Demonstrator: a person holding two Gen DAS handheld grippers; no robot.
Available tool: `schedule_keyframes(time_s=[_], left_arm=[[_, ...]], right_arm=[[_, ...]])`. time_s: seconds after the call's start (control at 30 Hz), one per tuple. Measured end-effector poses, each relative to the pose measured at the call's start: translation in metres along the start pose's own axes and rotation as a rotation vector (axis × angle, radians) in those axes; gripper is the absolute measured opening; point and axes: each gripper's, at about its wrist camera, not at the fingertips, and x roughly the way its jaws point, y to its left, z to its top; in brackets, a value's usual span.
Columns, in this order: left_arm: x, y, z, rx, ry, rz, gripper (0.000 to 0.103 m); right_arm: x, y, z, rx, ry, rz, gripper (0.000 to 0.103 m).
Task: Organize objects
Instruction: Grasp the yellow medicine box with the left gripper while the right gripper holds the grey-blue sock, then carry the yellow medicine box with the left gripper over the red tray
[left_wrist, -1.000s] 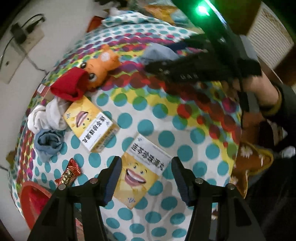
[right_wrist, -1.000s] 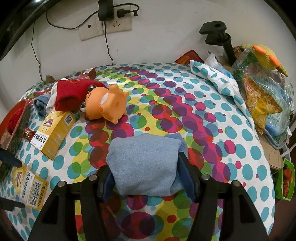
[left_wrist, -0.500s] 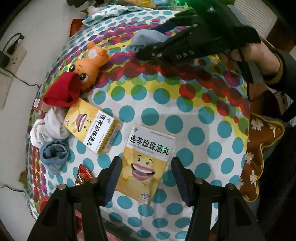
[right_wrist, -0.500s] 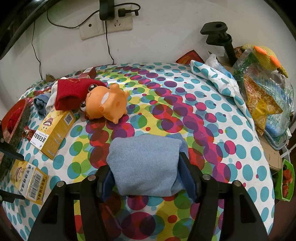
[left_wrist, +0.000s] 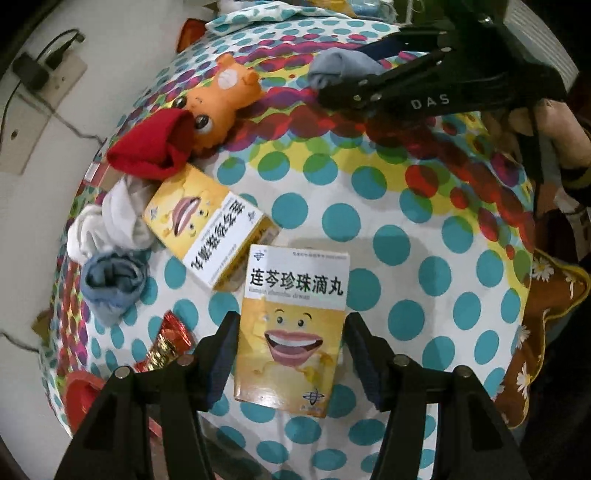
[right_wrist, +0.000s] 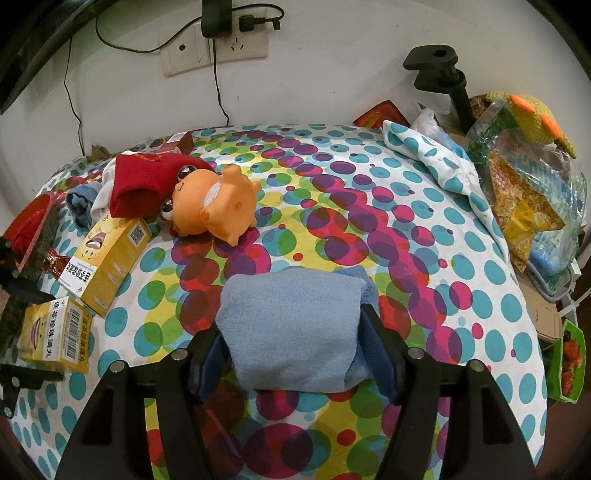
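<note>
A yellow medicine box with a smiling face (left_wrist: 291, 325) lies on the polka-dot tablecloth (left_wrist: 406, 236). My left gripper (left_wrist: 290, 332) points down over it, jaws opening, with the box between the pads and a thin gap each side. A second yellow box (left_wrist: 210, 232) lies just beyond it, touching its corner. My right gripper (right_wrist: 295, 336) is shut on a folded light-blue cloth (right_wrist: 291, 325) near the cloth's middle. An orange rubber pig (right_wrist: 214, 206) lies beside a red sock (right_wrist: 144, 184).
White and blue socks (left_wrist: 110, 251) are bundled at the left edge, with a red candy wrapper (left_wrist: 166, 343) and a red bowl (right_wrist: 29, 221) near them. Bags and a knitted toy (right_wrist: 524, 110) crowd the right side. A wall socket with cables (right_wrist: 221, 40) is behind.
My left gripper has come down over the smiling box, which now sits between its pads and looks larger. The right gripper and its blue cloth have stayed put.
</note>
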Motion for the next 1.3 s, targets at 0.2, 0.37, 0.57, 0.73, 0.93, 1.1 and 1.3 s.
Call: schedule_keyframes(time_s=[0.2,0.37,0.57,0.73,0.93,1.1,1.3], left_arm=[[-0.012,0.000,-0.017,-0.173,-0.085,0.059,0.060],[-0.023,-0.011,-0.030,-0.312,-0.162,0.154,0.058],[-0.016,-0.010,-0.024,-0.472,-0.254,0.142,0.055],[-0.013,-0.017,-0.030,-0.531,-0.273,0.148,0.055],[-0.018,-0.028,-0.048,-0.592,-0.303,0.168,0.055],[-0.028,-0.029,-0.058,-0.618,-0.310,0.202,0.055],[-0.043,-0.021,-0.078,-0.677,-0.327,0.244,0.055]], right_arm=[[0.001,0.001,0.001,-0.006,0.003,-0.007,0.065],[0.001,0.003,0.001,-0.026,0.009,-0.031,0.065],[0.001,0.004,0.001,-0.027,0.010,-0.034,0.064],[0.000,0.003,0.002,-0.015,0.004,-0.045,0.057],[-0.001,0.000,0.002,-0.005,0.001,-0.046,0.052],[-0.003,-0.007,0.002,0.016,-0.006,-0.042,0.045],[-0.002,0.000,0.002,0.002,-0.002,-0.067,0.044]])
